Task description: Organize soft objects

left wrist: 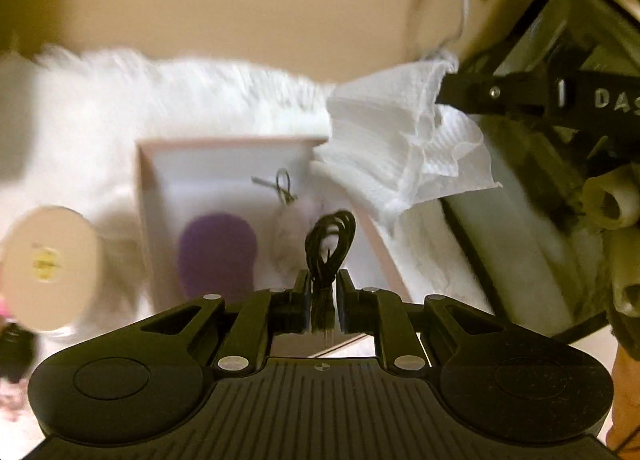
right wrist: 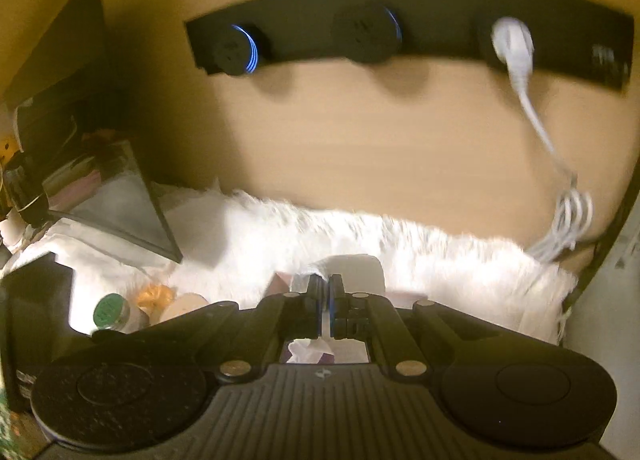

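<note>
Left jaws: the left gripper [left wrist: 324, 292] has its jaws pinching a bundle of black cord [left wrist: 330, 244], loops standing up above the tips.
Right jaws: the right gripper [right wrist: 325, 292] has its jaws nearly pressed together on a white paper towel [left wrist: 404, 148], seen from the left wrist hanging off its fingertips [left wrist: 460, 92].
Box: the pink box [left wrist: 146, 196] lies open just beyond the cord, holding a purple soft piece [left wrist: 218, 248] and a pale fluffy keyring [left wrist: 288, 232].
Towel: above the box's right wall, partly draped across it.
Far: white fur rug [left wrist: 168, 96] under the box, a tape roll [left wrist: 48, 264] left of it.
Risk: the slack towel could drag outside the box wall; the loose cord loops could slip or snag the keyring when lowered.
</note>
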`<control>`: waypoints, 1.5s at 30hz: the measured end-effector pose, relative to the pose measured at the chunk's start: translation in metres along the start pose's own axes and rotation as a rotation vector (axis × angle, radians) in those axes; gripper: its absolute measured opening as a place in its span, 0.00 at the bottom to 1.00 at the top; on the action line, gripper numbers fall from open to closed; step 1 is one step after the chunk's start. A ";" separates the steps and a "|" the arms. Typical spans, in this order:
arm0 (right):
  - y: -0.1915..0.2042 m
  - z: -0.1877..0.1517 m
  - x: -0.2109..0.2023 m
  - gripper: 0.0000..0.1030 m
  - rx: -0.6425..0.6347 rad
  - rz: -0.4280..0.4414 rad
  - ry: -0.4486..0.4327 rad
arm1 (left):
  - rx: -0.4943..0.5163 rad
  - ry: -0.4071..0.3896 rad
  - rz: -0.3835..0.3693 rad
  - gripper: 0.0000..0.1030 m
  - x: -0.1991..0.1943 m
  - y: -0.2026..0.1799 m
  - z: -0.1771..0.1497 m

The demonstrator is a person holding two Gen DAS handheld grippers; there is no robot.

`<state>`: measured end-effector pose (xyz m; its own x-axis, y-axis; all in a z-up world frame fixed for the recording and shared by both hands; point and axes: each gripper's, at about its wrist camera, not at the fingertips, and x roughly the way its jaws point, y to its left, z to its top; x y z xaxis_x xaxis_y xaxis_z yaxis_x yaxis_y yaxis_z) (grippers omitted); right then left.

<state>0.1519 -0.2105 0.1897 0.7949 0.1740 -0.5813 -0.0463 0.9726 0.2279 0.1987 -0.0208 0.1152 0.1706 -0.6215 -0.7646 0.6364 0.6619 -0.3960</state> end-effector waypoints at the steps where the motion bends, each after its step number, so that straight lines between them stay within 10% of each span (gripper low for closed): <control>1: -0.004 -0.002 0.007 0.03 0.013 0.006 0.012 | 0.003 0.019 0.007 0.15 0.010 0.000 0.001; 14: -0.039 -0.026 0.114 0.03 0.078 0.008 0.167 | 0.181 0.145 0.256 0.19 0.081 0.000 -0.002; 33: -0.057 -0.043 0.155 0.04 0.126 -0.026 0.256 | 0.117 0.138 0.195 0.22 0.089 0.010 -0.001; 45: -0.055 -0.045 0.131 0.18 0.145 -0.069 0.238 | 0.020 -0.077 0.135 0.22 0.020 0.025 -0.007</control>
<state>0.2313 -0.2340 0.0653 0.6277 0.1560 -0.7627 0.1041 0.9541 0.2808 0.2131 -0.0137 0.0865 0.3124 -0.5580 -0.7688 0.6186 0.7336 -0.2812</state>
